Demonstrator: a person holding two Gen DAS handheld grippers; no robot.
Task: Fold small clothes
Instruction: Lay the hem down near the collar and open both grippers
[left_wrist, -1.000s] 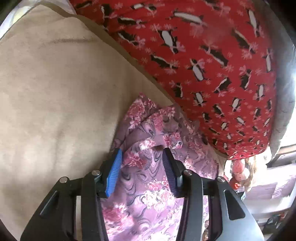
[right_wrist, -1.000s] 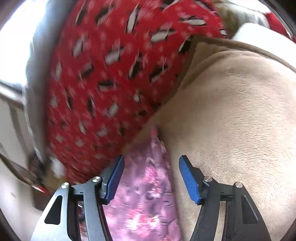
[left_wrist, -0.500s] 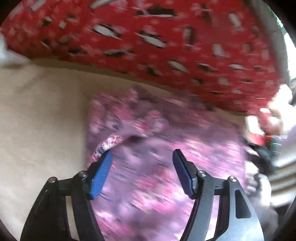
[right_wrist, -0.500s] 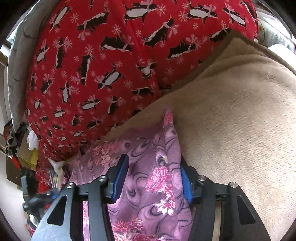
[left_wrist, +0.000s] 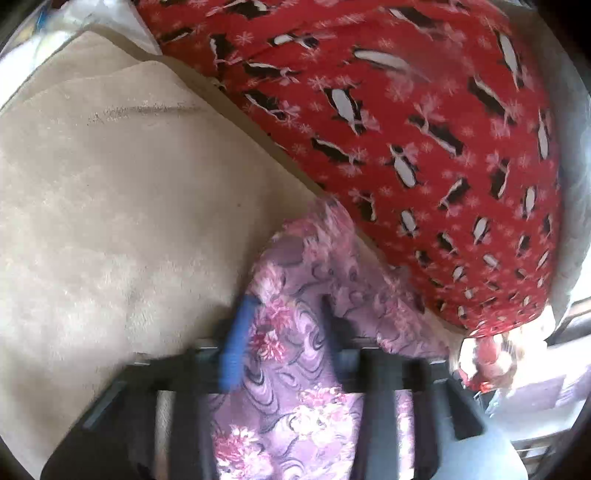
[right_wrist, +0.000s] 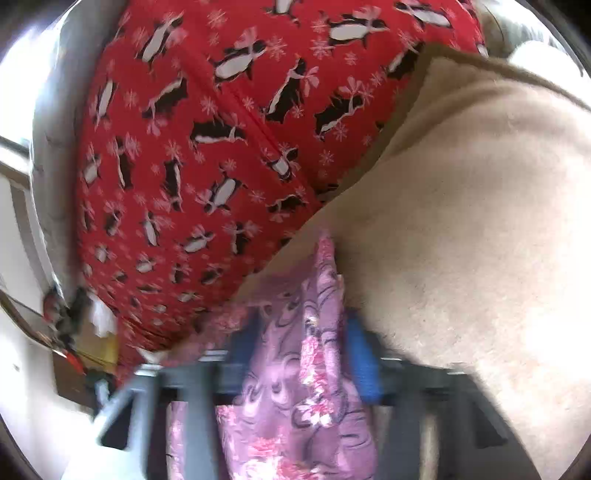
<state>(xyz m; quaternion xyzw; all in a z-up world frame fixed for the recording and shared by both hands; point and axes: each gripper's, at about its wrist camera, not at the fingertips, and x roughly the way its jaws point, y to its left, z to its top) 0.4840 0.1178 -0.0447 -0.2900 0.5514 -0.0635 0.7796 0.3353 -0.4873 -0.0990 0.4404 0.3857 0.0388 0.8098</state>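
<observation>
fold barely started: floral garment (left_wrist: 295, 369) bunched, not flat, at the beige blanket's (left_wrist: 110, 221) edge against the red penguin fabric (left_wrist: 406, 129). left gripper (left_wrist: 284, 325) and right gripper (right_wrist: 303, 343) both clamped narrow on it. count: one garment, two grippers. no finished folds visible.

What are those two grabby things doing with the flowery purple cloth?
A person is folding a small purple cloth with pink flowers, using a handheld gripper in each hand. The left gripper and the right gripper each have the cloth pinched between their blue-padded fingers. It sits over a fuzzy beige blanket, beside a red fabric printed with penguins. Both views are blurry, so things are moving.
</observation>
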